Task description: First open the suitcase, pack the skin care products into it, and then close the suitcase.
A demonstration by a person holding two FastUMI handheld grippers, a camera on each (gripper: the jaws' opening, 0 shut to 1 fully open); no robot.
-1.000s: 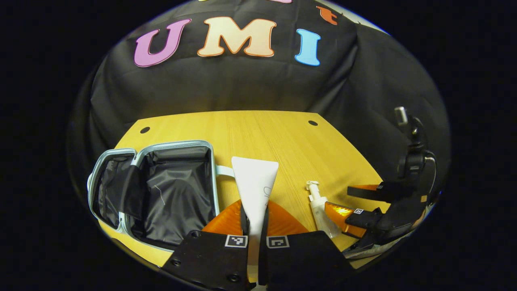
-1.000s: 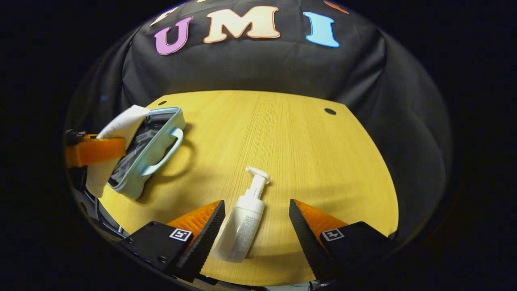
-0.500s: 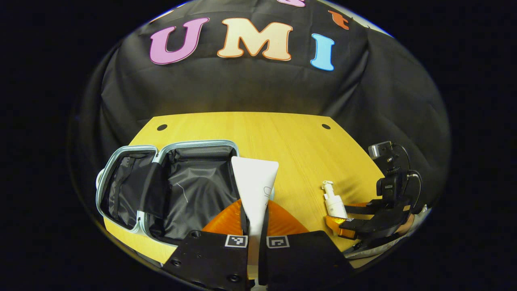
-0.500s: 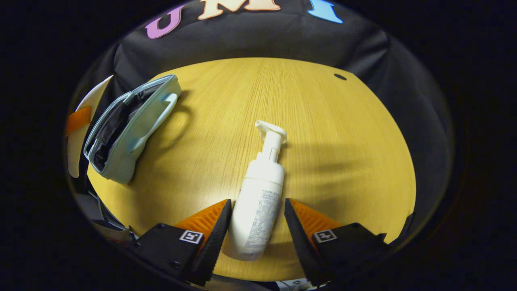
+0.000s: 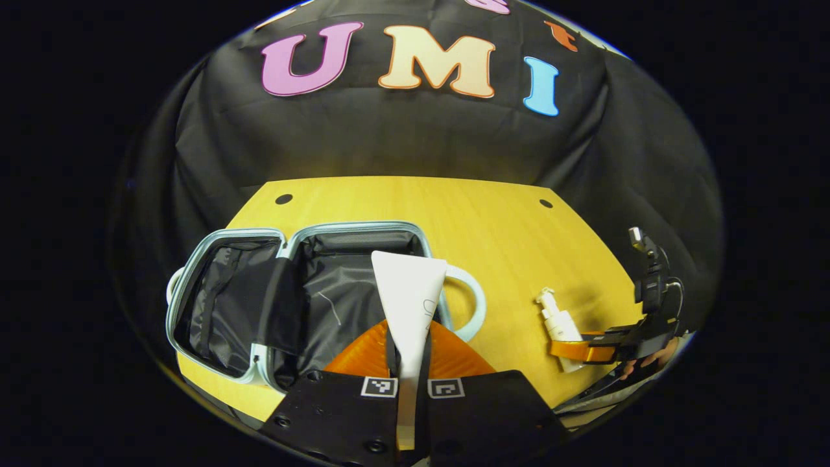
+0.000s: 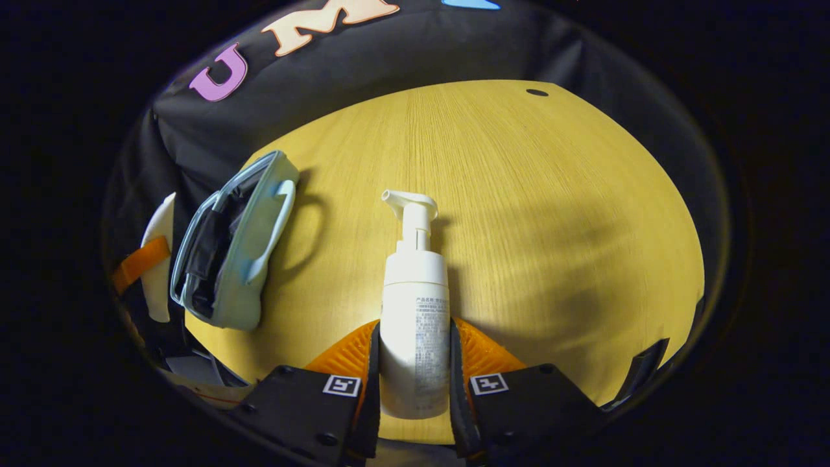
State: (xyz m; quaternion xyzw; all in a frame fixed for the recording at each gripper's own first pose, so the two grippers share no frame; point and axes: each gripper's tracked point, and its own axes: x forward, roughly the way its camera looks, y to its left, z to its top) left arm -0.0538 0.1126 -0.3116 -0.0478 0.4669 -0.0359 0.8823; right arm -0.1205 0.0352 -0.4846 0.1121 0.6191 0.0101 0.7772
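The pale blue suitcase (image 5: 194, 272) lies open on the wooden table (image 5: 454, 214), its black lining showing. My left gripper (image 5: 408, 347) is shut on a white tube (image 5: 410, 292), held above the suitcase's right half near its handle (image 5: 476, 305). In the right gripper view, my right gripper (image 6: 415, 363) is shut on a white pump bottle (image 6: 415, 311) lying on the table, its nozzle pointing away. The suitcase (image 6: 249, 259) sits to the left there. The right gripper (image 5: 596, 350) with the pump bottle (image 5: 557, 321) also appears at the far right of the left gripper view.
The table (image 6: 551, 194) stretches bare to the right and behind the bottle. The booth's black cloth wall (image 5: 402, 136) hangs behind the table. Small dark holes (image 5: 283, 199) mark the table's far corners. A hand (image 5: 648, 363) holds the right gripper at the table's edge.
My right gripper has shut its fingers onto the pump bottle. My left gripper has carried the tube leftward, from over the table beside the suitcase to over it.
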